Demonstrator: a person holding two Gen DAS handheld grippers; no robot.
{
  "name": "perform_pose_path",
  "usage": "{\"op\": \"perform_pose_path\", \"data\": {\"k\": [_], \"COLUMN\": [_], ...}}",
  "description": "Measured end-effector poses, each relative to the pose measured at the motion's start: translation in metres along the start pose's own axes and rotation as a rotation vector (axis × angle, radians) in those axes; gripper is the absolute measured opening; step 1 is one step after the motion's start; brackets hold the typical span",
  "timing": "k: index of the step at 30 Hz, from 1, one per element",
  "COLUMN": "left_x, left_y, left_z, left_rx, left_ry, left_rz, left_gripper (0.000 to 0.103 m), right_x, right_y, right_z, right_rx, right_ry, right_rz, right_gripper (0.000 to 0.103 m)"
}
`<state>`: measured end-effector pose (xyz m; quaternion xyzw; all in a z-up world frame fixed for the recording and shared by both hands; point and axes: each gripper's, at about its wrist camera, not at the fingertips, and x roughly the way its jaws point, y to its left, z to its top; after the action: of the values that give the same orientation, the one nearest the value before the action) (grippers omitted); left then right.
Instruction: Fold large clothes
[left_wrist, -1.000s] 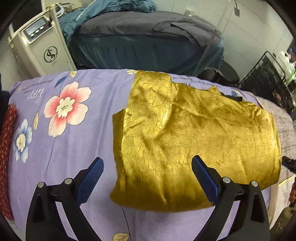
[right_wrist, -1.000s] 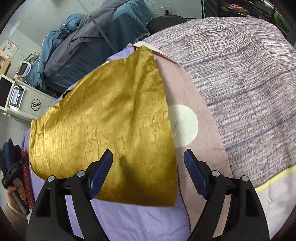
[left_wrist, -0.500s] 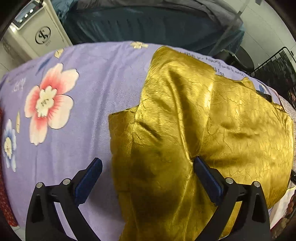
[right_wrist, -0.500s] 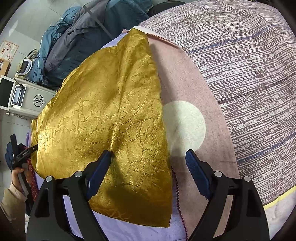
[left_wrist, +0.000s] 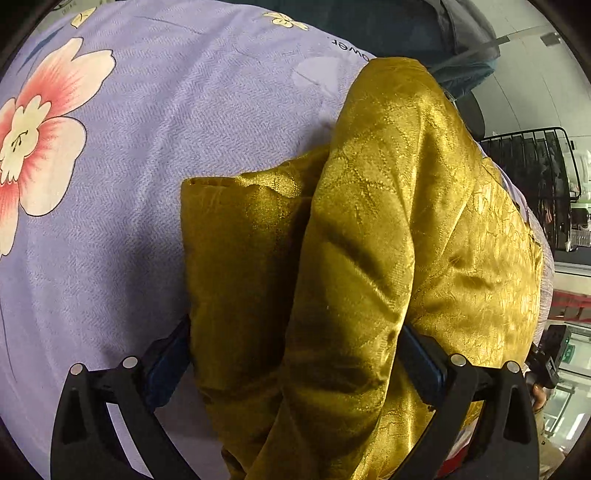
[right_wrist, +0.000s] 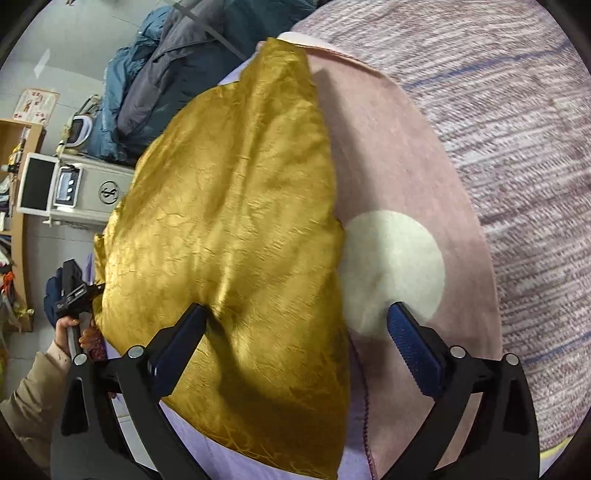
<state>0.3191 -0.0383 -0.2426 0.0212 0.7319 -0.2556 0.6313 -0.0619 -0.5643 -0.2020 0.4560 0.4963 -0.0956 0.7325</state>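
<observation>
Your left gripper (left_wrist: 295, 347): jaws apart, straddling the bunched near edge of the gold garment (left_wrist: 369, 240) | your right gripper (right_wrist: 295, 332): jaws apart, left pad on the garment's near right corner, right pad over the pink blanket (right_wrist: 399, 155) | garment lies on the lilac floral sheet (left_wrist: 147, 147), blanket at right.

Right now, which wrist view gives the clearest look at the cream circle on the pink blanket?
The right wrist view: the cream circle lies in plain sight beside the gold garment, just ahead of the right gripper. The left wrist view does not show it at all.
</observation>
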Motion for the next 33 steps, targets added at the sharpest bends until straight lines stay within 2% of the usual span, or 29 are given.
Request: {"op": "perform_pose_path", "data": {"k": [3,5,8,11,12,14,17,19,20,21,23,24,25,27,29,33], "left_x": [0.002,0.002,0.002,-0.001,0.0,0.004,0.002,-0.002,-0.005,-0.008,-0.014,-0.018,-0.021,-0.031,-0.037,-0.057], "left_y": [-0.002,-0.004,-0.002,0.008,0.007,0.002,-0.003,-0.005,-0.006,-0.005,-0.006,-0.011,-0.015,-0.03,-0.045,-0.066], "left_z": [0.007,0.007,0.008,0.008,0.007,0.006,0.002,-0.001,-0.003,-0.005,-0.015,-0.019,-0.022,-0.031,-0.045,-0.067], "left_rx": [0.021,0.031,0.019,-0.034,-0.037,-0.011,0.007,0.008,0.004,0.0,0.005,0.025,0.042,0.097,0.146,0.195], "left_ry": [0.009,0.011,-0.007,-0.01,-0.013,-0.022,-0.055,-0.077,-0.088,-0.096,-0.115,-0.129,-0.136,-0.164,-0.197,-0.243], "left_rz": [-0.024,-0.049,-0.05,-0.139,-0.143,-0.091,-0.03,-0.019,-0.027,-0.043,-0.036,-0.01,0.008,0.072,0.119,0.148], "left_gripper": [0.098,0.098,0.097,0.095,0.095,0.096,0.093,0.083,0.074,0.064,0.054,0.047,0.044,0.031,0.024,0.017], "right_x": [0.012,0.022,0.026,0.024,0.023,0.027,0.032,0.032,0.032,0.031,0.026,0.022,0.02,0.015,0.01,-0.009], "right_y": [0.012,0.021,0.021,0.019,0.018,0.016,0.016,0.024,0.028,0.03,0.028,0.029,0.033,0.044,0.057,0.071], "right_z": [-0.001,-0.002,0.001,0.005,0.007,0.006,0.003,-0.001,-0.004,-0.006,-0.008,-0.01,-0.011,-0.016,-0.02,-0.037], "right_rx": [-0.031,-0.071,-0.044,0.003,0.016,0.044,0.058,0.033,0.018,0.008,0.033,0.041,0.034,0.007,-0.008,-0.035], "right_ry": [0.062,0.092,0.079,0.049,0.039,0.03,0.001,-0.016,-0.023,-0.033,-0.04,-0.049,-0.056,-0.071,-0.09,-0.123], "right_rz": [0.067,0.023,0.042,0.091,0.119,0.123,0.075,0.008,-0.021,-0.037,0.022,0.027,0.021,0.009,0.009,0.02], "right_gripper": [0.096,0.096,0.096,0.096,0.096,0.095,0.092,0.084,0.072,0.055,0.037,0.032,0.028,0.02,0.017,0.015]}}
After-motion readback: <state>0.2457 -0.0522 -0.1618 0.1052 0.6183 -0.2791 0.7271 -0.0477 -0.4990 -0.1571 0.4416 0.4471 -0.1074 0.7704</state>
